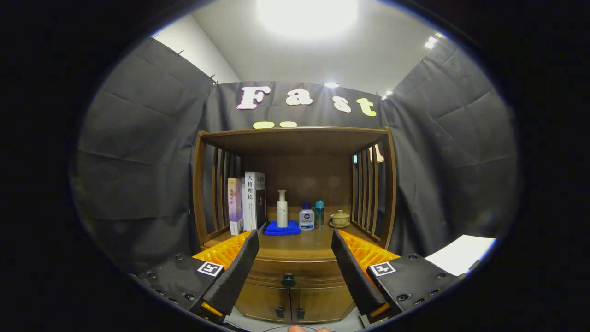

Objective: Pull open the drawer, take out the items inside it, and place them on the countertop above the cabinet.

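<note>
A brown wooden cabinet stands ahead of me. Its drawer (289, 272) is closed, with a dark round knob (288, 279) at the front centre. Above the drawer lies the wooden countertop (299, 244) under a shelf frame. My gripper (295, 251) is open, its two fingers (239, 267) spread wide to either side of the drawer front and some way short of it. The knob sits between the fingers, below their tips. Nothing is held. The drawer's contents are hidden.
On the countertop stand books (249, 203) at the left, a white pump bottle (282, 210) on a blue cloth (282, 228), a small bottle (306, 217), a teal bottle (319, 214) and a lidded cup (340, 219). Two lower doors (290, 302) sit beneath the drawer.
</note>
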`<state>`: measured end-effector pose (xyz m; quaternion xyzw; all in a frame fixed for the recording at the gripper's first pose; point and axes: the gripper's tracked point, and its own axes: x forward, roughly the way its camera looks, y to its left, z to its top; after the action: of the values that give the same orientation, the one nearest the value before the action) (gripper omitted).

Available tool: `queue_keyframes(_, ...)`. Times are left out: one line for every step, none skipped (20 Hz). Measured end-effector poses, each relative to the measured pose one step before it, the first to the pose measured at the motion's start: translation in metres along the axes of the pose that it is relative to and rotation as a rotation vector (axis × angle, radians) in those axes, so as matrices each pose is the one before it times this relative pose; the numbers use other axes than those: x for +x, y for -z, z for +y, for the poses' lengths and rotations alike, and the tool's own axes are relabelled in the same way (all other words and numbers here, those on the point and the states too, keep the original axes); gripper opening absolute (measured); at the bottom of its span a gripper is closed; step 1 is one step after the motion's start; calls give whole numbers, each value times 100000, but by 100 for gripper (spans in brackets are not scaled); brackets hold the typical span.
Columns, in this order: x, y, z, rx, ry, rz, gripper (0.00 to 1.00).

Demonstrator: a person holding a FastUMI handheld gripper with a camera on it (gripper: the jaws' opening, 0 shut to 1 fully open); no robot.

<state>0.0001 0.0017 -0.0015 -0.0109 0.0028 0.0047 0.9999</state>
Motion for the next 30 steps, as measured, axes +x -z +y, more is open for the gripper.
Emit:
queue_keyframes(-2, 7, 13, -46, 23, 179, 99)
queue_keyframes(20, 96, 43, 47, -102, 297, 99)
queue_keyframes(-45, -9, 3, 131, 27, 305, 99)
queue_keyframes(84, 104, 3, 102, 14, 402, 99)
queue_keyframes(-30, -17, 10, 13, 44, 269, 99)
queue_keyframes(-1, 29, 21, -45, -30, 216, 99)
queue_keyframes(-29, -63, 19, -154, -34, -21, 99)
queue_keyframes(52, 17, -25, -378, 100, -191, 99)
queue_keyframes(4, -39, -32, -396, 292, -254, 99)
queue_keyframes(3, 101, 37, -168, 64, -95, 99)
queue_keyframes(11, -13, 59, 98, -118, 28, 99)
queue_keyframes(29, 117, -56, 250, -57, 59, 99)
queue_keyframes(-5, 140, 10, 50, -125, 144, 99)
queue_keyframes(70, 60, -24, -257, 15, 200, 99)
queue_keyframes(132, 102, -68, -501, 293, 280, 99)
queue_keyframes(24, -13, 59, -270, 331, 401, 99)
queue_keyframes(43, 36, 73, 313, 122, 709, 99)
queue_keyframes(-128, 21, 99, 754, -629, 608, 99)
queue_keyframes(-4, -26, -9, 550, -631, 457, 99)
queue_keyframes(-92, 58, -177, 239, 217, 557, 99)
queue_keyframes(-99, -60, -65, -59, 510, 208, 99)
queue_keyframes(35, 29, 125, -157, 360, 321, 99)
queue_keyframes(48, -17, -61, -144, 314, 491, 99)
queue_keyframes(30, 61, -28, -138, 429, 519, 99)
queue_keyframes(-69, -32, -50, 12, 801, 202, 99)
queue_keyframes(-32, -63, -100, 220, 1053, 357, 99)
queue_keyframes(57, 22, -70, 684, 998, 1092, 99)
queue_keyframes(92, 230, -207, 607, 951, 585, 99)
queue_keyframes(109, -23, -179, 462, 1070, -36, 99)
queue_keyframes(170, 56, -185, 228, 1232, 162, 99)
